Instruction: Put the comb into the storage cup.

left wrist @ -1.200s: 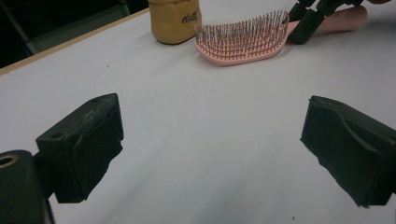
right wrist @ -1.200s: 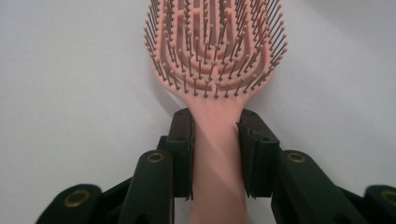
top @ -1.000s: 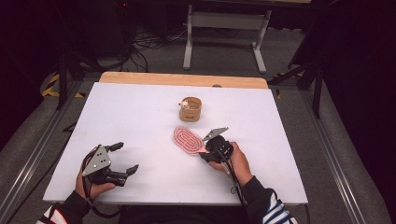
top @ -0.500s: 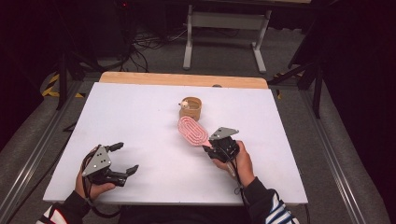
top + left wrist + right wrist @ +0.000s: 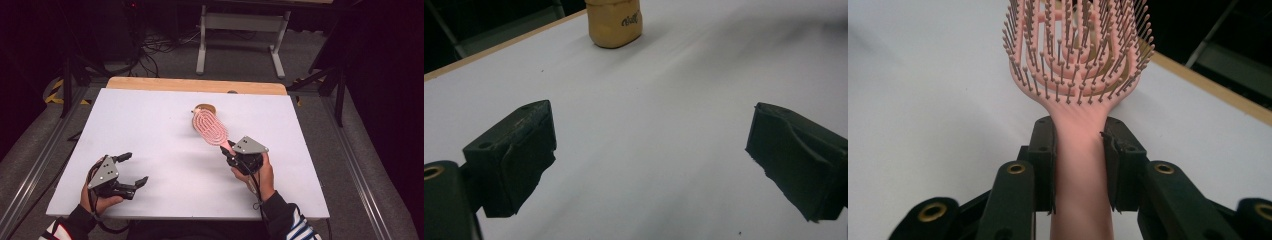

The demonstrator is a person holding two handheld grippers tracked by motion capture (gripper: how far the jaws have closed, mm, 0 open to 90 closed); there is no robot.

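The right gripper [image 5: 231, 152] was clamped on the handle of a pink plastic vented hairbrush [image 5: 210, 127], both jaws pressed against the neck just below the head, as the right gripper view [image 5: 1078, 165] confirmed. The brush [image 5: 1079, 75] was held above the white table [image 5: 150, 135], its head pointing away from the person and overlapping a small tan wooden holder [image 5: 204, 107] in the high view. To carry it well, the grip would best stay firm on the narrow neck, the head kept level and lowered squarely toward the holder. The head was an open oval of curved ribs set with fine ball-tipped bristles. The left gripper [image 5: 132, 170] rested near the table's front edge, jaws apart on nothing [image 5: 651, 165].
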